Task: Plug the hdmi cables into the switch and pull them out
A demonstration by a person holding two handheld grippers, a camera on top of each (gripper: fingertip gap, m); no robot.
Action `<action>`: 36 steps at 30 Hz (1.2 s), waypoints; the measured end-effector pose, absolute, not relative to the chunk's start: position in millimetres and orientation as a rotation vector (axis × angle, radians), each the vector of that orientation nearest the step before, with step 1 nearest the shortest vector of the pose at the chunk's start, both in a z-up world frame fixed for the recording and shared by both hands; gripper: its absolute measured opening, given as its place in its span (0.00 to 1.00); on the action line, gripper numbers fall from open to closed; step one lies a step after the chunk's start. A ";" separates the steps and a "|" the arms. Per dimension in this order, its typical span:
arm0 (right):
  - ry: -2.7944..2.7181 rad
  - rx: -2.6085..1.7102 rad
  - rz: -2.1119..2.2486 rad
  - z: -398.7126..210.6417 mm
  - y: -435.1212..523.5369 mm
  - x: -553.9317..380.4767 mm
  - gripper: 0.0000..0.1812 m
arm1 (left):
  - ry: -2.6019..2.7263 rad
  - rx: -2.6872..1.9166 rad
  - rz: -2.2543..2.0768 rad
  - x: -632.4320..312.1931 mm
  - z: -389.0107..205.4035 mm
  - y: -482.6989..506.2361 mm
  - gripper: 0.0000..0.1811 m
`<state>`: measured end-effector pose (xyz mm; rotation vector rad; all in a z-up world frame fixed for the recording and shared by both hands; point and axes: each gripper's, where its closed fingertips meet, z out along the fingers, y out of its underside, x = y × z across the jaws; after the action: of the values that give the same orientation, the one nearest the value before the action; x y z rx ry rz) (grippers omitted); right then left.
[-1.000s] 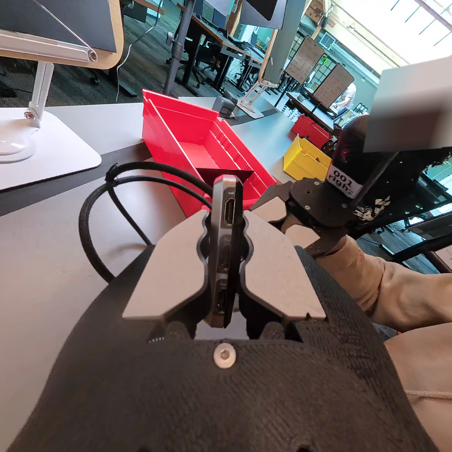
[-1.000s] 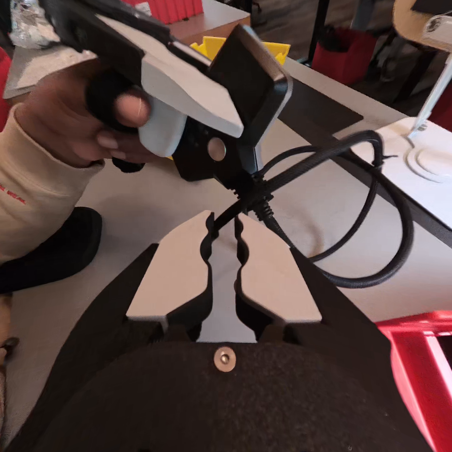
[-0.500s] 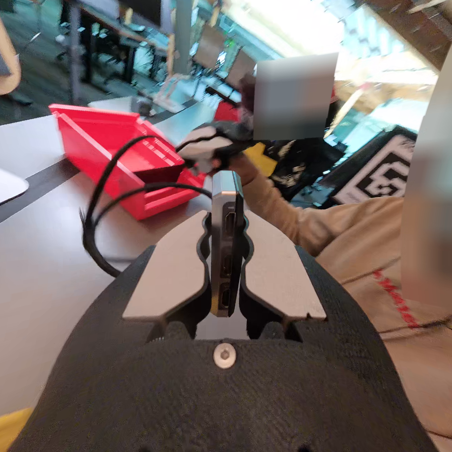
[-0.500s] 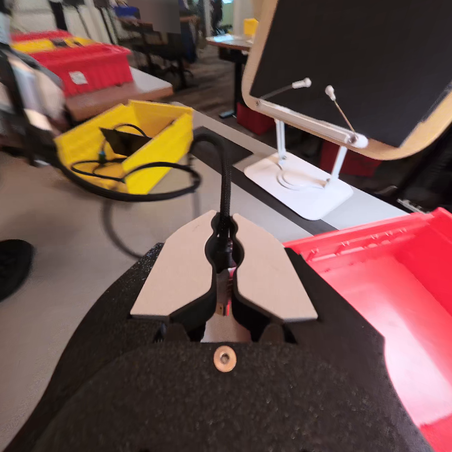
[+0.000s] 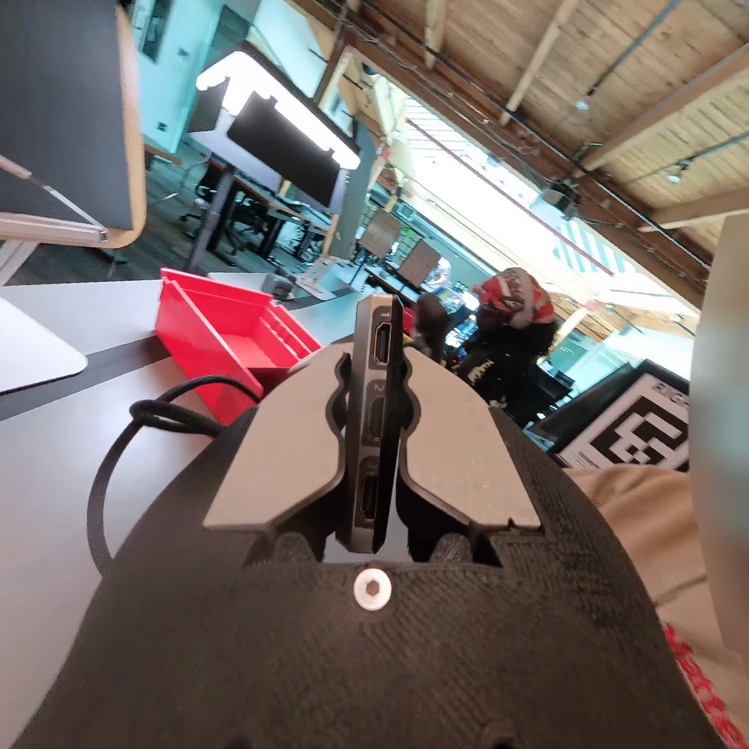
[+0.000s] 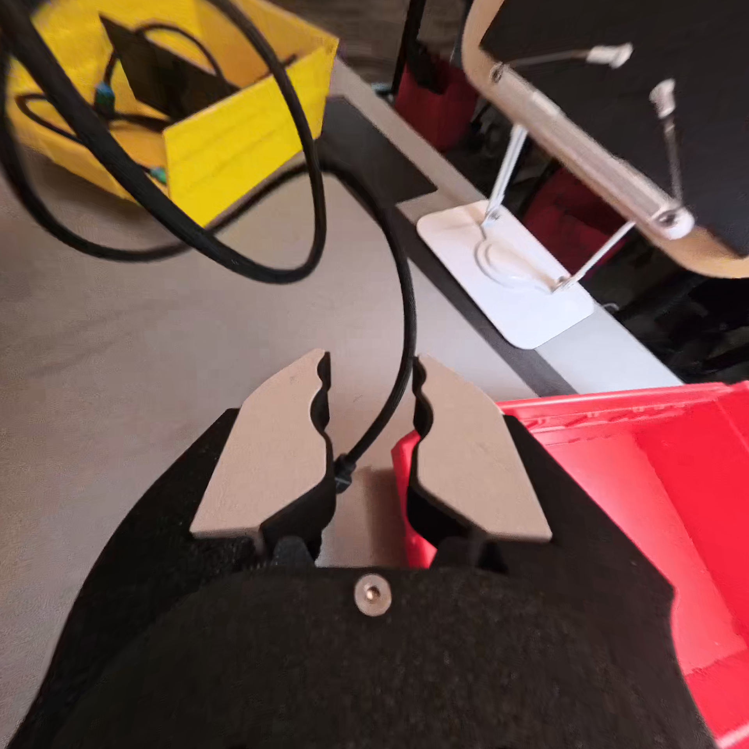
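Between the fingers of our left tool the switch stands on edge, clamped by its flat sides, with its row of three ports facing the camera; all three look empty. We hold it lifted above the grey counter, with the red bin beyond it on the far left. A black braided cable loops on the counter just left of the tool.

Our right tool stands parted, its jaws moderately wide. The hdmi cable runs down through the gap, and its strain relief rests against the inner edge of the left finger, but the jaws do not pinch it. The plug itself is hidden under that finger, so we cannot tell how it lies. Farther off, the cable arcs toward the yellow bin, and the red bin sits just right of the tool.

We judge the step in hand to be releasing this cable beside the red bin. To do it well, we should keep the jaws apart and draw the right tool straight back, so the braid slips out without snagging the scalloped edges. The main risk is dragging the loop along. Meanwhile the left tool should keep the switch steady, ports outward, ready for the next plug.
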<state>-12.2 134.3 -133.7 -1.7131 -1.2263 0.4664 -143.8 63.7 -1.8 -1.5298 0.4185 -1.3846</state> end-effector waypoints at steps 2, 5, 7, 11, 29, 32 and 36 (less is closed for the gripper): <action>-1.146 -1.610 0.505 -99.5 131.4 -4.3 0.21 | 0.356 -1.572 -1.363 -140.3 -12.6 75.0 0.12; -1.119 -1.470 0.551 -64.5 109.5 -11.6 0.21 | 0.272 -1.629 -1.356 -127.2 -31.8 89.6 0.12; -1.188 -1.408 0.476 -64.5 94.4 -29.5 0.23 | 0.213 -1.654 -1.372 -116.4 -43.8 96.8 0.12; -1.352 -1.324 0.009 -106.2 98.0 -57.5 0.28 | 0.133 -1.670 -1.463 -92.9 -61.0 101.5 0.13; -1.804 -1.342 1.154 -129.2 6.6 -22.9 0.12 | 1.203 -1.432 -0.800 -71.8 -59.1 22.9 0.31; -1.923 -1.332 1.310 -139.9 -17.4 -22.4 0.12 | 1.389 -1.421 -0.696 -56.5 -80.0 8.2 0.36; -1.963 -1.277 1.518 -139.7 -35.7 -20.2 0.11 | 1.550 -1.434 -0.648 -41.9 -103.4 -6.2 0.30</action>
<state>-20.2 -35.7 -139.7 -1.2770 -1.9631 1.5175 -41.9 -6.2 -103.4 -1.4341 1.5504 -0.6477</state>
